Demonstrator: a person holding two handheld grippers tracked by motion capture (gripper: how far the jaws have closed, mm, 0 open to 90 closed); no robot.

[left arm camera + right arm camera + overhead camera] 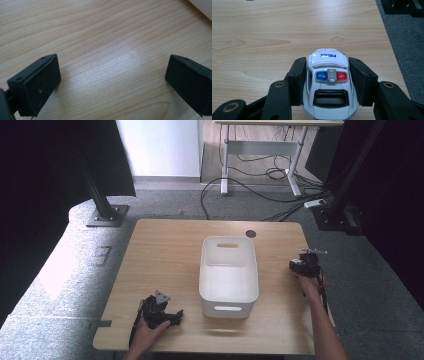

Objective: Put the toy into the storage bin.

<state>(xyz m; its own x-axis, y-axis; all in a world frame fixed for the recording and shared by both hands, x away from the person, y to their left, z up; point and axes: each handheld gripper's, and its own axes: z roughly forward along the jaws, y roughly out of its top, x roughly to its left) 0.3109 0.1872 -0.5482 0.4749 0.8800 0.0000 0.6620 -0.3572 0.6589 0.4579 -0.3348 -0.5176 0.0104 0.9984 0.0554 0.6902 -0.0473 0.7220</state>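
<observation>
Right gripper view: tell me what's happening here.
A person works at a wooden table with a gripper in each hand. The right gripper has its jaws closed against both sides of a white toy police car near the table's right edge. The left gripper sits open over bare wood, holding nothing. An empty white bin stands mid-table between them, so the car may be headed there.

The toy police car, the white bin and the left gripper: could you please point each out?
toy police car (329, 85), right gripper view, roof.
white bin (228, 296), high view, near rim.
left gripper (178, 317), high view, between fingertips.
</observation>
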